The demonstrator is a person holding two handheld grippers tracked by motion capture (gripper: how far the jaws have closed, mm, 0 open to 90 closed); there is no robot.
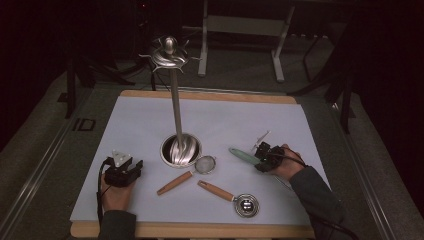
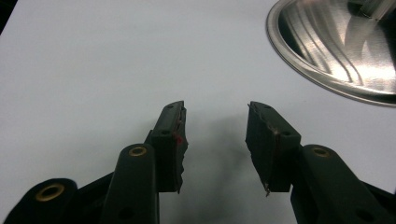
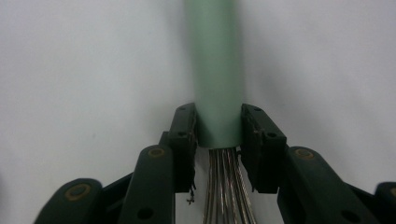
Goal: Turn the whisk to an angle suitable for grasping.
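Steel bowl-base [image 1: 181,150] holds upright pole; right gripper [image 3: 218,128] grasping whisk handle [image 3: 217,70]; left gripper [image 2: 215,135] released.

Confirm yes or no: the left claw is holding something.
No, the left claw stands open over bare white table, nothing between its jaws.

Count on the desk [image 1: 140,120]:
- 1 whisk [image 1: 245,155], green handle, wire end, near the right edge.
- 2 wooden-handled utensils toward the front edge: 1 small mesh strainer [image 1: 186,174], 1 metal measuring cup [image 1: 234,198].
- 1 steel utensil stand [image 1: 176,107] w/ round base & hook crown, mid-desk.
- 2 hand-held grippers: left gripper [image 1: 122,171] near the front-left corner, right gripper [image 1: 264,156] by the right edge. 2 jaws each.
- 1 white sheet over the desk.
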